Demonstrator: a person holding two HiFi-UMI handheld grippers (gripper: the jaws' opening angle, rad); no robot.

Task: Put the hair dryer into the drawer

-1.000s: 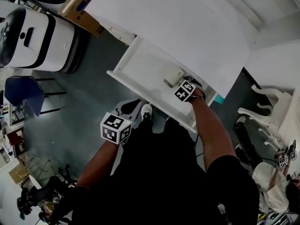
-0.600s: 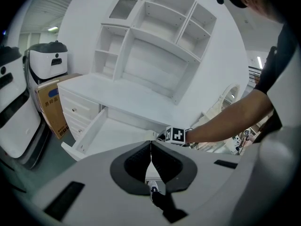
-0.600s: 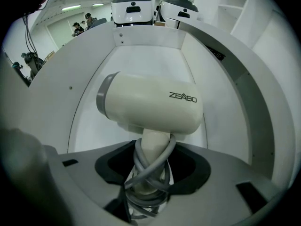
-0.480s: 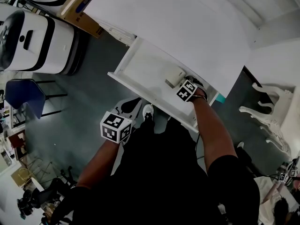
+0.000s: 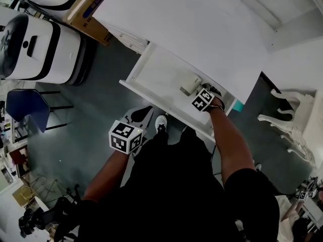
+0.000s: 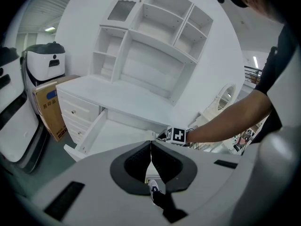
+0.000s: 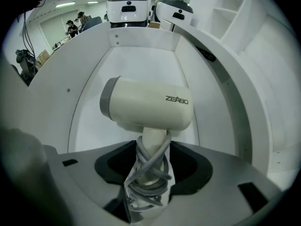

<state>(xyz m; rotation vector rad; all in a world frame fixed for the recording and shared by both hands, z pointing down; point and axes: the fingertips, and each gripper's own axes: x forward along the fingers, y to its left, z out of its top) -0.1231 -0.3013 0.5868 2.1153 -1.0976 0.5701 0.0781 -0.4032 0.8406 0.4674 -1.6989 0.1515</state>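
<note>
A cream hair dryer (image 7: 146, 109) with a grey cord wound round its handle is held by my right gripper (image 7: 149, 173), whose jaws are shut on the handle. It sits inside the open white drawer (image 7: 89, 79), its body low over the drawer floor. In the head view the hair dryer (image 5: 189, 83) shows in the drawer (image 5: 151, 74) under the desk top, with the right gripper (image 5: 203, 99) at the drawer's near right. My left gripper (image 5: 125, 136) hangs in front of the drawer over the floor, jaws shut on nothing (image 6: 150, 150).
A white desk (image 5: 202, 29) with a shelf unit (image 6: 155, 36) stands over the drawer. A cardboard box (image 5: 88, 9) and a white machine (image 5: 40, 47) stand at the left. A blue chair (image 5: 22, 102) and an ornate white chair (image 5: 290, 120) flank the area.
The right gripper with the hair dryer has shifted slightly deeper into the drawer. The left gripper has barely moved.
</note>
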